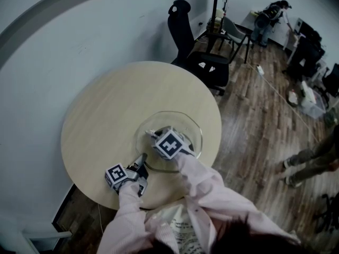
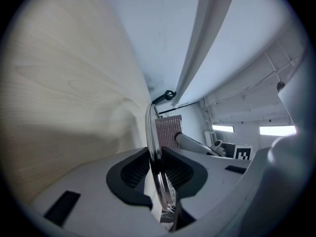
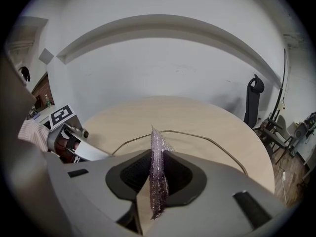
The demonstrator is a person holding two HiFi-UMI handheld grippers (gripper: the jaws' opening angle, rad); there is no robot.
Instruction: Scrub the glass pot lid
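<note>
The glass pot lid (image 1: 180,125) lies on the round wooden table (image 1: 106,115), near its front right side. My left gripper (image 1: 142,162) is shut on the lid's near rim. In the left gripper view the metal-edged rim (image 2: 153,132) runs edge-on between the pads. My right gripper (image 1: 152,134) hangs over the lid and is shut on a thin purple scrub cloth (image 3: 158,172), which stands upright between its pads. The cloth (image 2: 169,128) also shows past the rim in the left gripper view. In the right gripper view the lid's rim (image 3: 207,139) curves ahead and the left gripper (image 3: 74,144) sits at the left.
A black office chair (image 1: 198,54) stands just behind the table. The table's right edge (image 1: 218,136) drops to a wooden floor. A person (image 1: 270,16) works at a desk far back, and another person's legs (image 1: 307,163) stand at the right. A pale wall (image 1: 53,46) runs along the left.
</note>
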